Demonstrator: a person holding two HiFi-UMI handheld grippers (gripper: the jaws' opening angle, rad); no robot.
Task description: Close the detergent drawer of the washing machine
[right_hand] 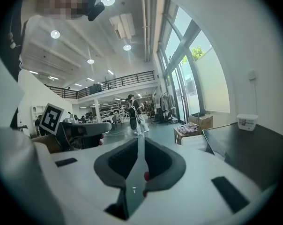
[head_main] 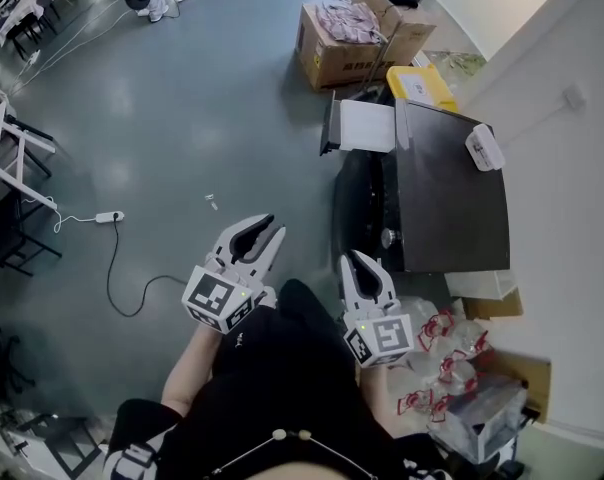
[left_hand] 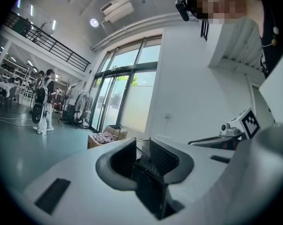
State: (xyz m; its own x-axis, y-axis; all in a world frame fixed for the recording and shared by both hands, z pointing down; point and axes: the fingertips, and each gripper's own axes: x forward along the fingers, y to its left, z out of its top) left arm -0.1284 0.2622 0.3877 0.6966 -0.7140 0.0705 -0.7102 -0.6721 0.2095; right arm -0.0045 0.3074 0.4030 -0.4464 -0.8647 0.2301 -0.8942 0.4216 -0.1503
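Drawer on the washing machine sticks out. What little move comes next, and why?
Probably bring the right hand-held gripper to the front of the detergent drawer: it juts out of the washing machine, and that gripper, empty with jaws apart, is nearer but not touching.

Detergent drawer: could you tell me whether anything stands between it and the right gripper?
Nothing visible does. The detergent drawer stands pulled out of the washing machine, beyond the open, empty right gripper.

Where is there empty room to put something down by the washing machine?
The dark top of the washing machine is mostly bare; only a white tub sits at its corner by the wall. The grey floor between the power strip and the cardboard boxes is open. It's crowded beside the right gripper, where plastic bags pile up.
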